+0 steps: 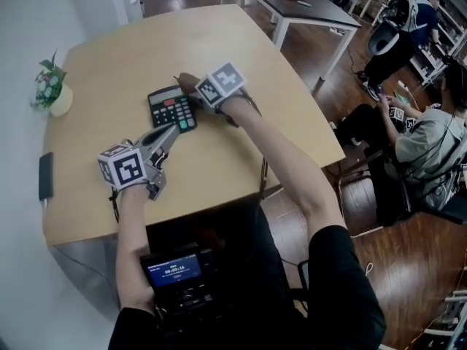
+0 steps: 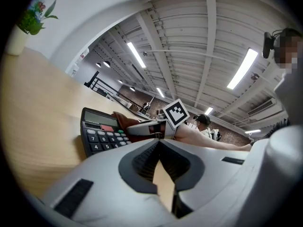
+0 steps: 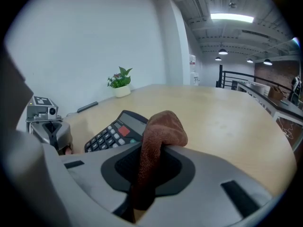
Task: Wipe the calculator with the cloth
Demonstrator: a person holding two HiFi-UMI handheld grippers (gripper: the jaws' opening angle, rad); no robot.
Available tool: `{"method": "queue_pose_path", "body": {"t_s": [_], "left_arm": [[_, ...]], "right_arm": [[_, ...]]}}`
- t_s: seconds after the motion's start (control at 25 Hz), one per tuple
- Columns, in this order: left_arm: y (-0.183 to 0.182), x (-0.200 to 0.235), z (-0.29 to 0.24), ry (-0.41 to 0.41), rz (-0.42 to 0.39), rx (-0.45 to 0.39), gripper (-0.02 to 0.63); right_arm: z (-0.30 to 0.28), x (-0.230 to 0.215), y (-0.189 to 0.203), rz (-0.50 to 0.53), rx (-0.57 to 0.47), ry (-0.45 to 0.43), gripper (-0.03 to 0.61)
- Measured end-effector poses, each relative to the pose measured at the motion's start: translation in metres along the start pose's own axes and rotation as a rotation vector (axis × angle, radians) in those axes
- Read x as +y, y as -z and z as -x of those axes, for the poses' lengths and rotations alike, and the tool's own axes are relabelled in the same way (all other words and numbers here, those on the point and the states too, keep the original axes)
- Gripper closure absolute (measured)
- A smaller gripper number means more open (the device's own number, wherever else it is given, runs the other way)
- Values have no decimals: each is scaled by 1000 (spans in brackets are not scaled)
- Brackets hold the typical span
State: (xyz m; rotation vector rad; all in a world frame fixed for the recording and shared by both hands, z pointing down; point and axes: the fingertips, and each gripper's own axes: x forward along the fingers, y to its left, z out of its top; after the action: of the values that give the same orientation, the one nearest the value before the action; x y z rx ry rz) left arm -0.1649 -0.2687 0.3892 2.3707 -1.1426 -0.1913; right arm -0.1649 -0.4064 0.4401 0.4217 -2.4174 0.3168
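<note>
Pale wooden table (image 1: 241, 49), calculator (image 1: 172, 109) near its middle, brown cloth (image 3: 158, 136) at the calculator's far edge
Right gripper (image 1: 191, 87) is clamped on a fold of the cloth just beyond the calculator; left gripper (image 1: 172, 131) is closed and empty, its tip at the calculator's near edge (touching or not, I cannot tell). If the calculator is unpinned, a stroke could shove it along the smooth top or tug the cloth from its thin pinch. The left gripper blocks strokes toward that near edge; potted plant (image 1: 51, 90) and dark flat slab (image 1: 45, 176) sit well left of the calculator
</note>
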Motion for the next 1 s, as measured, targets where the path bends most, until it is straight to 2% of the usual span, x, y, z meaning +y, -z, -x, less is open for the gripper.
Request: {"method": "queue_pose_path", "body": {"t_s": [0.28, 0.6, 0.72, 0.84, 1.0], "left_arm": [[-1, 0, 1, -7, -17, 3, 598], [1, -1, 0, -15, -44, 13, 601], [3, -5, 2, 1, -14, 14, 603], [8, -12, 8, 26, 32, 13, 603], [5, -8, 7, -14, 12, -8, 603]], "right_arm": [[29, 41, 39, 21, 55, -49, 517], [66, 90, 80, -43, 64, -143, 517], [82, 96, 90, -52, 68, -187, 517], [92, 69, 78, 9, 24, -107, 517], [77, 12, 20, 144, -78, 63, 517]]}}
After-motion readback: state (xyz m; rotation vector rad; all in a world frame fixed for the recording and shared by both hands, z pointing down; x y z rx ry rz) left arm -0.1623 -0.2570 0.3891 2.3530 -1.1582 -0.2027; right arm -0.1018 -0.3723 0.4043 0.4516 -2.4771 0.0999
